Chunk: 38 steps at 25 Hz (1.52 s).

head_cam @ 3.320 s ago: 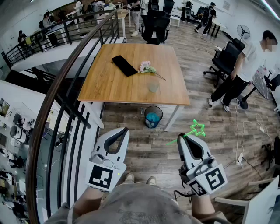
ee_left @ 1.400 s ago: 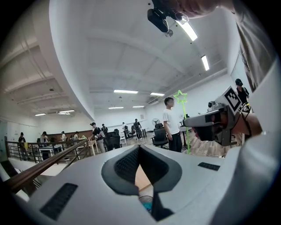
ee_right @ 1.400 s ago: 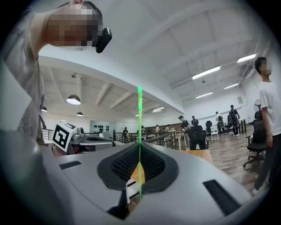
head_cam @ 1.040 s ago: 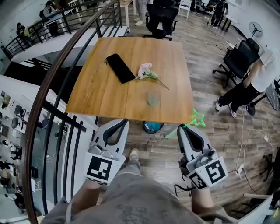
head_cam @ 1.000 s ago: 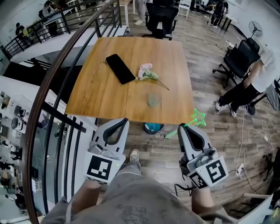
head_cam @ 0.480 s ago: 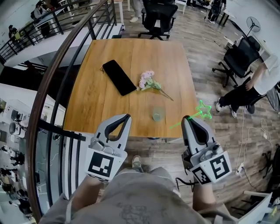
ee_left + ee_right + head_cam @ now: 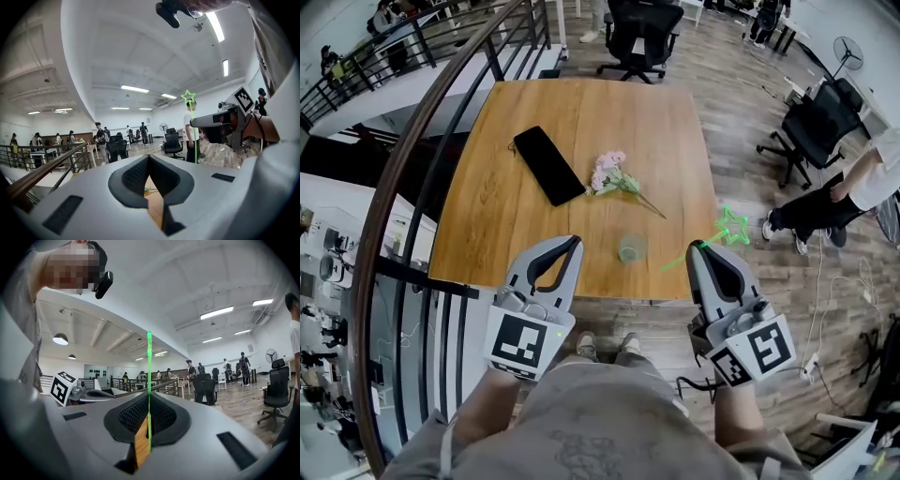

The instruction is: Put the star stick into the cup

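A thin green star stick [image 7: 712,238] is pinched in my shut right gripper [image 7: 701,246], with its star [image 7: 732,226] out past the table's right front corner. In the right gripper view the stick [image 7: 149,376] rises straight up from between the jaws. A small clear cup [image 7: 630,248] stands upright near the wooden table's front edge [image 7: 581,291], left of the stick. My left gripper [image 7: 573,241] is shut on nothing, just left of the cup. The left gripper view shows the star [image 7: 188,97] and the right gripper [image 7: 220,124] off to the right.
On the table lie a black phone [image 7: 548,165] and a pink flower sprig [image 7: 614,176], beyond the cup. A black railing [image 7: 412,187] runs along the left. Office chairs [image 7: 637,28] stand behind the table, and a person [image 7: 853,192] stands at the right.
The table has drawn closer. Both grippers now sit over its front edge on either side of the cup, and the stick has stayed in the right gripper.
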Available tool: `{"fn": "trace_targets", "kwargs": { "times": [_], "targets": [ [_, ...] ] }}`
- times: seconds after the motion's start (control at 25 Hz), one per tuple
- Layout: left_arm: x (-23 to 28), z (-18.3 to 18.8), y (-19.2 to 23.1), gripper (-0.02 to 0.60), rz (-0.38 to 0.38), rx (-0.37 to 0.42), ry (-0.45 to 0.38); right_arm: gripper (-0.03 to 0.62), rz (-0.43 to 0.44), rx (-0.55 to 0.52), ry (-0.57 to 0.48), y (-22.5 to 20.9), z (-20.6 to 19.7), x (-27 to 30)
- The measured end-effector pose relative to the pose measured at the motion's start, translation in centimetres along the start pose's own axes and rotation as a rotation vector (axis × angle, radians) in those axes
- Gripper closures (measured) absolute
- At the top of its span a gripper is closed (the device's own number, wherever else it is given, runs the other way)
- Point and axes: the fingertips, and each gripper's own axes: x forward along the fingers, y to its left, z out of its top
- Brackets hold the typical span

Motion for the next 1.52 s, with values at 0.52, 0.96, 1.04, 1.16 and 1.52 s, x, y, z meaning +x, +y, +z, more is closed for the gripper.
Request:
{"fn": "trace_targets", "kwargs": {
  "times": [0.52,0.96,1.04,1.16,1.52],
  "targets": [
    [4.1,-0.1,1.3,0.566,0.085,0.051,0.043,0.56,0.098,0.01,-0.003,-3.6,-0.3,4.7],
    [8.9,-6.4,2.7,0.566,0.024,0.005,0.16,0.56,0.136,0.034,0.183,-4.4,-9.8,11.1],
    [9.7,-8.1,2.9,0.566,0.012,-0.009,0.187,0.56,0.124,0.022,0.224,-4.7,-12.2,12.1],
    [10.6,-10.5,2.8,0.566,-0.008,-0.036,0.229,0.56,0.087,0.021,0.274,-5.6,-15.7,12.9],
    [12.2,-17.0,1.3,0.566,-0.066,-0.089,0.355,0.56,0.003,0.123,0.404,-8.1,-23.8,13.4]
  ]
}}
